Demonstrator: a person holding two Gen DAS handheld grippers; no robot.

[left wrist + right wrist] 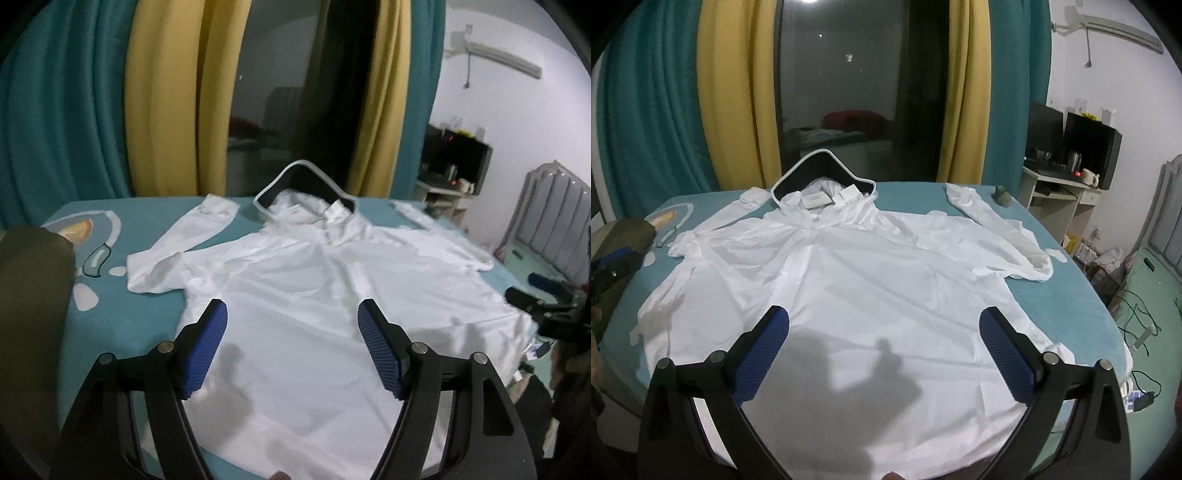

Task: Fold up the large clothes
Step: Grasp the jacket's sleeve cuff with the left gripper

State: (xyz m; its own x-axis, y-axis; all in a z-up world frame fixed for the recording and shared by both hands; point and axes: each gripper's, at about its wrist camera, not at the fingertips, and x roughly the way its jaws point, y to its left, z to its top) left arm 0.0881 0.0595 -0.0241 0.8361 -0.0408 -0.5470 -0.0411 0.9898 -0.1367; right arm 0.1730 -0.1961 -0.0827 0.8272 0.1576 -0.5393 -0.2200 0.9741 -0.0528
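A large white hooded jacket (295, 295) (864, 280) lies spread flat, front up, on a teal table (155, 218) (1071, 310). Its black-lined hood (306, 184) (823, 173) points away from me. The left sleeve (184, 236) bends up toward the hood; the right sleeve (1001, 229) angles out to the far right. My left gripper (291, 310) hovers open above the jacket's lower body, nothing between its blue pads (207, 347). My right gripper (882, 317) also hangs open over the lower hem, casting a shadow on the cloth. The other gripper shows at the right edge (546, 314) and left edge (613, 266).
An olive-green bundle (29, 295) (620, 232) sits at the table's left edge beside a printed pattern (88, 236). Teal and yellow curtains (738, 96) hang behind the table. A desk with a monitor and kettle (1078, 162) stands at the right, with cables on the floor (1137, 317).
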